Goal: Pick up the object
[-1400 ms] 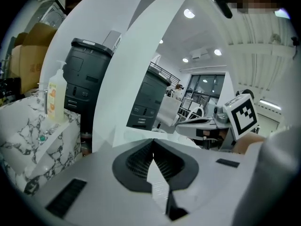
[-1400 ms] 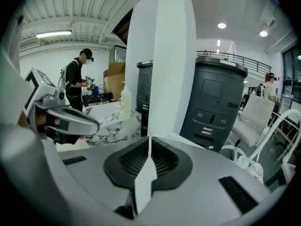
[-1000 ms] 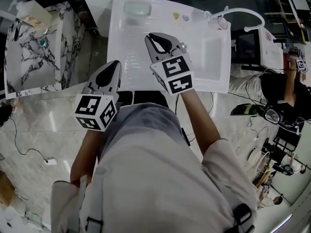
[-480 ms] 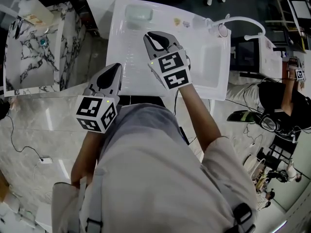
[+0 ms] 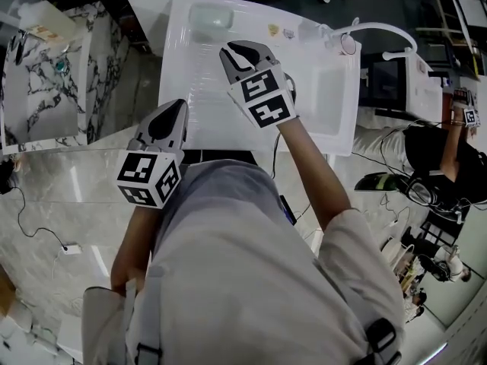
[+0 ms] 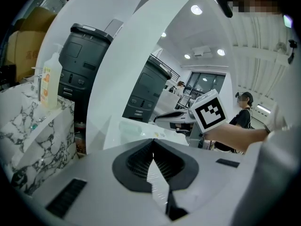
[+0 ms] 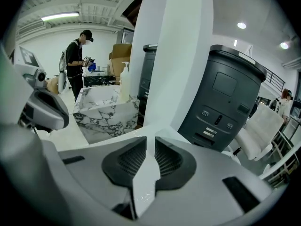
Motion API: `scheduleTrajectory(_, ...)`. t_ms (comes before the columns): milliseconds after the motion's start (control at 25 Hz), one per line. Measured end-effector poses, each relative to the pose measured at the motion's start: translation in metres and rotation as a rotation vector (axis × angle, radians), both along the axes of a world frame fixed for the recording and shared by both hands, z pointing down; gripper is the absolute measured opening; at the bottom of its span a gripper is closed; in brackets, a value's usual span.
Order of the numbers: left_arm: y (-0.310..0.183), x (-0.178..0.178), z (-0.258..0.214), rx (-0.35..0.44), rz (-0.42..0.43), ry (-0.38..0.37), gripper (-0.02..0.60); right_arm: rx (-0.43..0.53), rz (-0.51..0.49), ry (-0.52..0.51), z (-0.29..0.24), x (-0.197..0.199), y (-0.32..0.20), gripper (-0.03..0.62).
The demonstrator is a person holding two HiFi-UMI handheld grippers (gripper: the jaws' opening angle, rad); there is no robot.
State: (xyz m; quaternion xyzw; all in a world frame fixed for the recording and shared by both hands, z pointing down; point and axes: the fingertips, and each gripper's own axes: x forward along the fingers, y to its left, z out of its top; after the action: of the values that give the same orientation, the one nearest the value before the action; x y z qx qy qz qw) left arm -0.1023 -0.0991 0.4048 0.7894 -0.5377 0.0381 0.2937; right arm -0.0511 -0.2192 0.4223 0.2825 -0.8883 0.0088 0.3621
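Over the white counter (image 5: 199, 90), upper centre, right gripper (image 5: 240, 52) opening, empty — left gripper (image 5: 176, 106) closed — nothing picked up yet

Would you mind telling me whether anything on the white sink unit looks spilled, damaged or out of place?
Nothing stands out. The white sink unit looks clean and unbroken, and the pale green object lies flat near its far edge.

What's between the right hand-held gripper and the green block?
Just bare white counter, in the head view. The right hand-held gripper is opening its jaws, empty.
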Motion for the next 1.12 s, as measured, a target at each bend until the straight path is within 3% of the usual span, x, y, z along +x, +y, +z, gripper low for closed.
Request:
scheduleTrajectory(520, -0.006, 0.004, 0.003, -0.018, -0.021, -0.003, 0.000, -0.010, -0.012, 0.051, 0.019, 0.009, -0.023, 0.046)
scheduleTrajectory(880, -0.011, 0.006, 0.009, -0.026, -0.018, -0.100, 0.001, -0.040, -0.043, 0.075, 0.039, 0.002, -0.034, 0.061)
scheduleTrajectory(1120, -0.014, 0.002, 0.011, -0.036, -0.036, -0.114, 0.000, -0.063, -0.073, 0.096, 0.055, -0.004, -0.041, 0.067)
